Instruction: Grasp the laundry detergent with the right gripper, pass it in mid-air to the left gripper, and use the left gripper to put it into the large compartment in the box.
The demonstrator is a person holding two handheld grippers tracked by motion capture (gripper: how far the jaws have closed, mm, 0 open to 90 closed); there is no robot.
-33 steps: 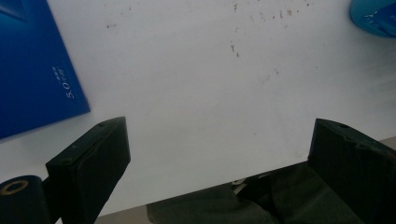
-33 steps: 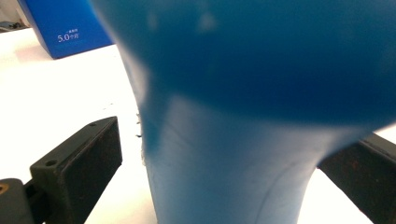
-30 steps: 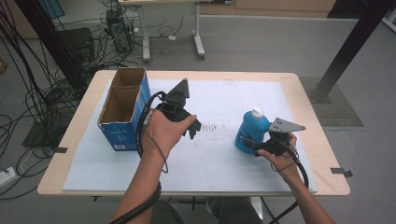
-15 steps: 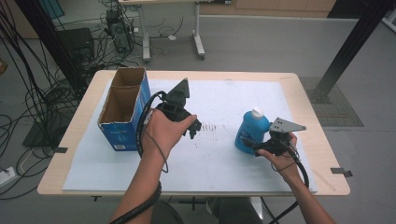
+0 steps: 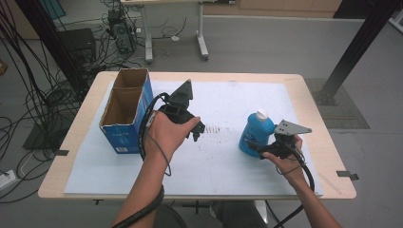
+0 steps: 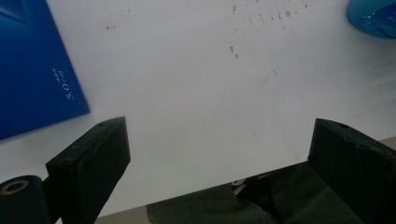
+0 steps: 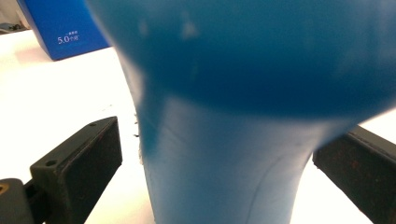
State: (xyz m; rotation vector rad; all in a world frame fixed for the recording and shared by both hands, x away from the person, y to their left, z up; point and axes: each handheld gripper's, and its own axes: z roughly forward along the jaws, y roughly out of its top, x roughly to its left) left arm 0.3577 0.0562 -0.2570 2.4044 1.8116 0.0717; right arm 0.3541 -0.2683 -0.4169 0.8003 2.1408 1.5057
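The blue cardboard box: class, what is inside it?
The blue cardboard box is open-topped; only bare brown inner walls show inside. Its floor lies in shadow, partly hidden by the near wall, so small contents cannot be ruled out.

Blue plastic bottle (image 5: pixel 255 134) w/ white cap stands upright on the white-covered surface (image 5: pixel 228 180), right of centre, well apart from the blue cardboard box at left. Body wide at the base, narrower toward the cap. In the right gripper view its blue body (image 7: pixel 233 140) looms close & blurred, sitting between the two black jaws, gap visible each side.
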